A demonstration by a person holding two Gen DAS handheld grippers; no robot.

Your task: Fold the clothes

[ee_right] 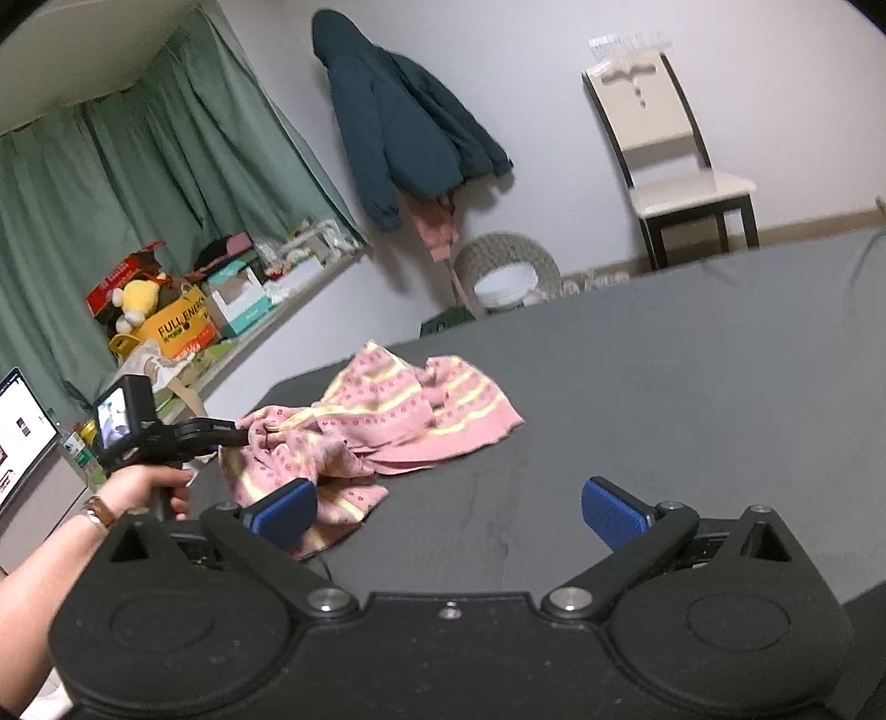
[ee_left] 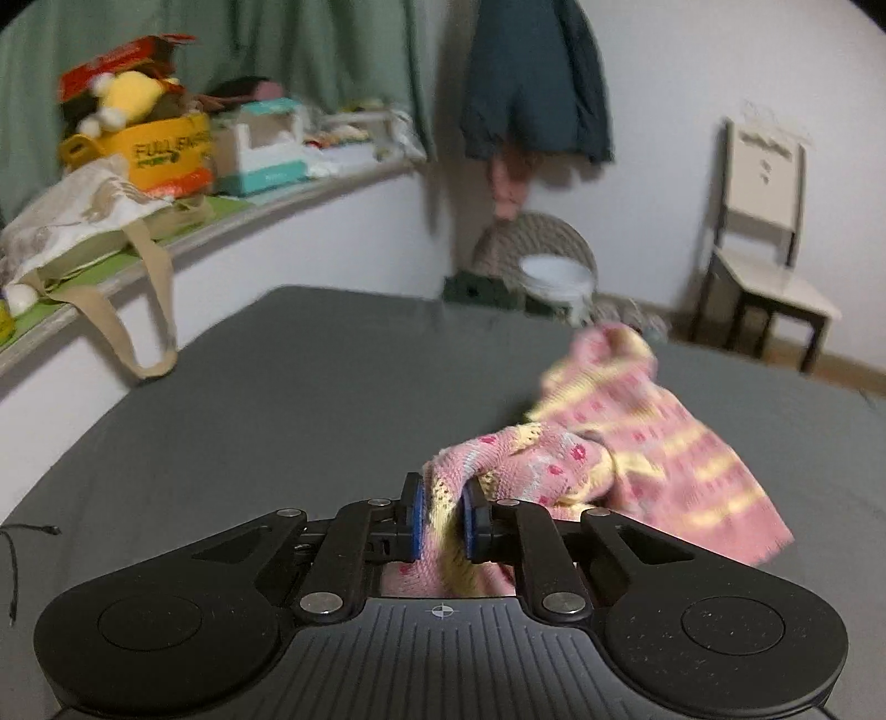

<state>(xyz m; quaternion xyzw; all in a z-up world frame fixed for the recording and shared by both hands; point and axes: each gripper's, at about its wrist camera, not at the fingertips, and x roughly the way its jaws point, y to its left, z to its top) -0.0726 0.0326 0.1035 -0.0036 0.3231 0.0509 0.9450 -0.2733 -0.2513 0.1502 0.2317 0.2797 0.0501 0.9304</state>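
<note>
The pink sweater (ee_left: 637,443) is motion-blurred, its folds partly hiding each other.

Dim, flat indoor light around me, no hard shadows, motion blur smearing my left view's shelf (ee_left: 232,183) and pink knit (ee_left: 653,443), fisheye bending room edges, dark vignette corners, my laptop screen (ee_right: 19,426) glaring white

White walls (ee_right: 747,50), green curtain (ee_right: 166,183), pale chair (ee_right: 681,183).

A yellow box (ee_right: 180,327) on the window ledge (ee_right: 288,310), at about 10 o'clock in the right wrist view, reads "FULL ENERG" in dark letters. Smaller print beneath it is too blurred to read.
</note>
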